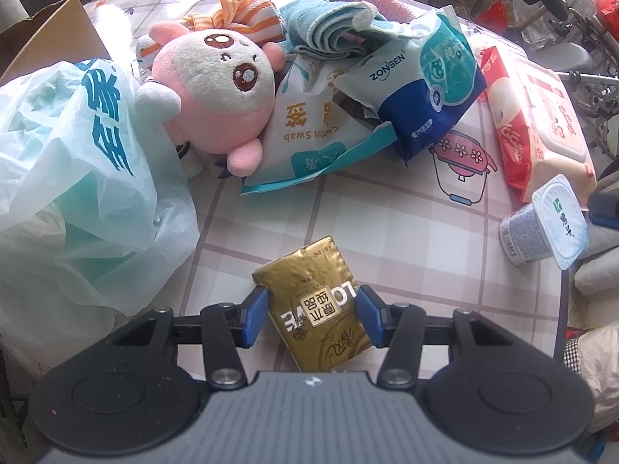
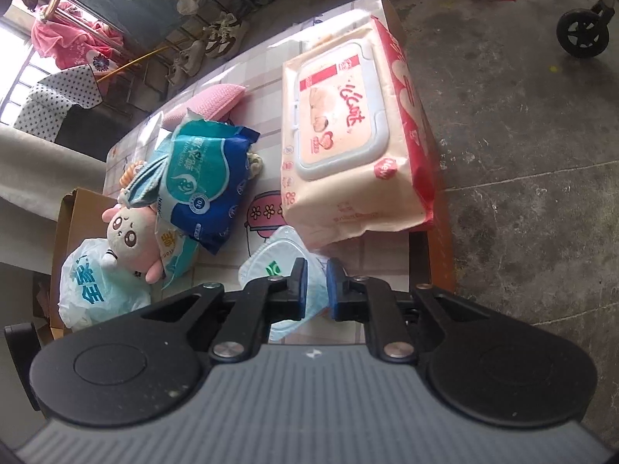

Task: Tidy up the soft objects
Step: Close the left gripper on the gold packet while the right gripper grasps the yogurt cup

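Left wrist view: the gold pack (image 1: 317,301) lies on the table (image 1: 387,201), gripped between the half-open pads of the left gripper (image 1: 312,316). The right gripper (image 2: 317,284) is closed tightly on the yogurt cup (image 2: 288,266), near the table edge. The cup's thin wall may crumple or slip out, because the grip is narrow, and it could drop to the floor (image 2: 534,154).

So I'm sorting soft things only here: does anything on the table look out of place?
Yes: the yogurt cup, a rigid tub gripped in the right gripper, lies tipped on its side near the wet wipes pack.
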A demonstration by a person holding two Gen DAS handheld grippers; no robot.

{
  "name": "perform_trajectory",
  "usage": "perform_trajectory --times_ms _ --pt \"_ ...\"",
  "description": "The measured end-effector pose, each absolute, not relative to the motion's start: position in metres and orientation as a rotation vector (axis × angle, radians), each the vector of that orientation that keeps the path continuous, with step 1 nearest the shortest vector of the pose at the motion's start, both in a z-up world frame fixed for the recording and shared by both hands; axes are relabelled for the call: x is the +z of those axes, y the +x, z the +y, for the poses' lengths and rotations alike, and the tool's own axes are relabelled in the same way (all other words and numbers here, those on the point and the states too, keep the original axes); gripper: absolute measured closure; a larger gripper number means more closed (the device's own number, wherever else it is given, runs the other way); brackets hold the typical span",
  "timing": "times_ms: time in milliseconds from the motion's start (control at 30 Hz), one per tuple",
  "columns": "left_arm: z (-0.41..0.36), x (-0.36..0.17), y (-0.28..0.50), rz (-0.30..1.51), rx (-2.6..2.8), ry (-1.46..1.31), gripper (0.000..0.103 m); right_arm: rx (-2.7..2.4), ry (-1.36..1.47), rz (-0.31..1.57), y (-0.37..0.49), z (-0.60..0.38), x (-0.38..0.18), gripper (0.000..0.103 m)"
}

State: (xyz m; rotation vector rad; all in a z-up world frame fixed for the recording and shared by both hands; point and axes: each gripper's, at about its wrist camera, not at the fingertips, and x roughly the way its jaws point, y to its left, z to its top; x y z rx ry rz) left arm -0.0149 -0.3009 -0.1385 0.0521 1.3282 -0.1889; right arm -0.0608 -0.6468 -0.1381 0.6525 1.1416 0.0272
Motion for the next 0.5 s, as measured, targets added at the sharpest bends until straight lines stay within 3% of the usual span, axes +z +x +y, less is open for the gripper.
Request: perform_trajectory --times_ms 33,100,167,367,467,500 --pt "-0.301 -0.139 -0.015 1.327 -0.19 0.054 0.051 0.046 0.645 1.141 -0.058 -0.645 -0.135 0.079" --pt "-0.302 -0.139 -0.016 1.326 -0.192 0.058 0.051 0.077 0.566 1.152 -0.048 -0.633 -0.128 0.039" --pt "-0.303 -0.139 -0.016 1.326 -0.196 0.065 0.051 0.12 0.46 1.176 -0.037 -0.617 -0.125 0.022" --pt "-0.305 -0.14 -0.015 1.327 -0.211 0.086 0.045 0.189 0.175 1.273 -0.011 -0.572 -0.141 0.021" --pt "-0.307 -0.142 -0.014 1.332 -0.213 0.095 0.041 0.191 0.105 1.291 -0.008 -0.561 -0.149 0.025" --pt "-0.308 -0.142 -0.013 1.333 -0.213 0.096 0.04 0.188 0.104 1.295 -0.008 -0.56 -0.149 0.031"
